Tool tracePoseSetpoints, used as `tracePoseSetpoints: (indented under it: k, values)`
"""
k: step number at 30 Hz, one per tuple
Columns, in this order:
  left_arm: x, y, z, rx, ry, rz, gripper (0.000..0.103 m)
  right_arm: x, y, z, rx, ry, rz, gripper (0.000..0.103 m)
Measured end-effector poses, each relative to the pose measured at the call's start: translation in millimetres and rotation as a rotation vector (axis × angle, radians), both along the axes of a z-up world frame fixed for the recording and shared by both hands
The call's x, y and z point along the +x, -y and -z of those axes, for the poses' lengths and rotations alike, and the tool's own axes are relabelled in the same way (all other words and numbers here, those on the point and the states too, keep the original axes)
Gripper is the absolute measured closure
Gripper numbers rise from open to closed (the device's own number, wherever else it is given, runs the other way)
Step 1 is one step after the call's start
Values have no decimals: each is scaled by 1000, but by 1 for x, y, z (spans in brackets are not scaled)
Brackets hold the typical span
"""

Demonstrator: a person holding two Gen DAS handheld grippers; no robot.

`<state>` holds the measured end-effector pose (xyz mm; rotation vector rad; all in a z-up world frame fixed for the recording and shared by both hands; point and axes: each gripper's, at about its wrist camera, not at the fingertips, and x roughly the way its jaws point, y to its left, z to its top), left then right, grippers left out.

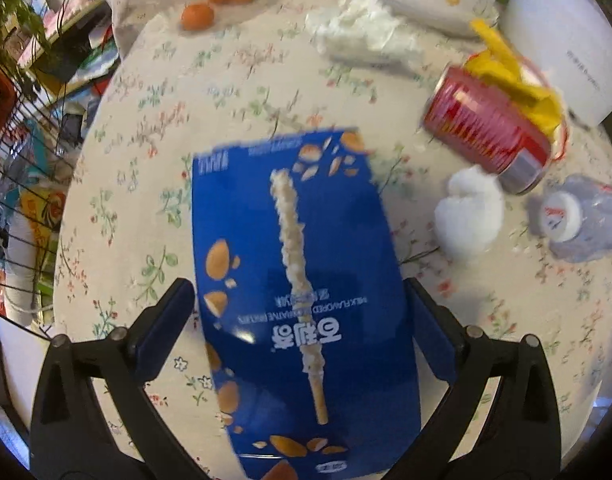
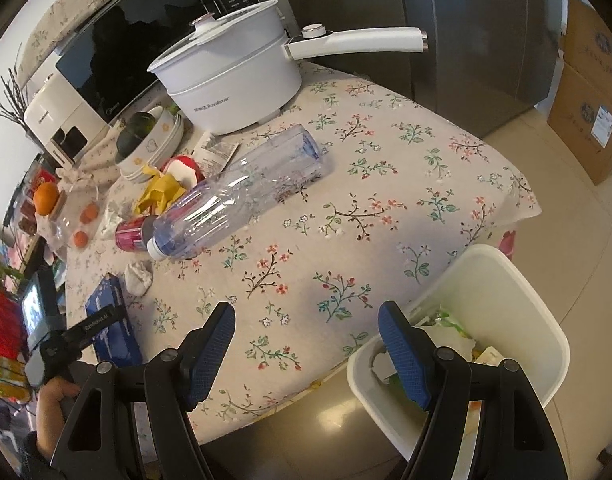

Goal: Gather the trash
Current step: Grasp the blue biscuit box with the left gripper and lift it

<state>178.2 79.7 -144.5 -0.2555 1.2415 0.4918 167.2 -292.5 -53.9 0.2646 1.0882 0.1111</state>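
A blue snack box [image 1: 298,280] lies flat on the flowered tablecloth [image 1: 226,88], between the wide-apart fingers of my left gripper [image 1: 298,292], which points down at it. A gap shows on the left side; neither pad presses the box. Close by lie a red can [image 1: 485,128], a tissue ball [image 1: 469,216], a yellow wrapper [image 1: 513,80], a crumpled tissue [image 1: 365,36] and a clear bottle [image 1: 581,216]. My right gripper [image 2: 306,312] stands open and empty over the table's near edge, beside a white trash bin [image 2: 545,320] holding some waste. The clear bottle [image 2: 242,192] and blue box [image 2: 110,320] also show there.
A white electric pot [image 2: 234,80] with a long handle, stacked bowls [image 2: 162,140] and a microwave [image 2: 126,40] stand at the back. Small oranges [image 1: 198,16] lie at the table's far side. A hand [image 2: 54,394] grips the left tool. Cardboard boxes [image 2: 589,112] sit on the floor.
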Motion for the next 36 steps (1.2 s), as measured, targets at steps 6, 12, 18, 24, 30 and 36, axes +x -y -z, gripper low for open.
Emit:
tracePoseSetpoints:
  k: [6,12,18,24,30,36]
  values:
    - [-10,-8,-8,-58,37,37,10,1,-12,1,-6,0,-18,27]
    - [-24,-14,-37,-90,123,153,11,19,-30,6,-54,-12,-40,27]
    - [-37,-22,-75,-90,222,250,11,52,-46,7,124,-30,25,27]
    - [-57,-33,-92,-96,272,309,11,99,-66,22,219,-36,113,27]
    - [-63,-54,-99,-135,300,295,11,134,-51,52,310,-84,296,27]
    - [-65,-68,-100,-174,311,254,11,152,-39,79,377,-121,385,28]
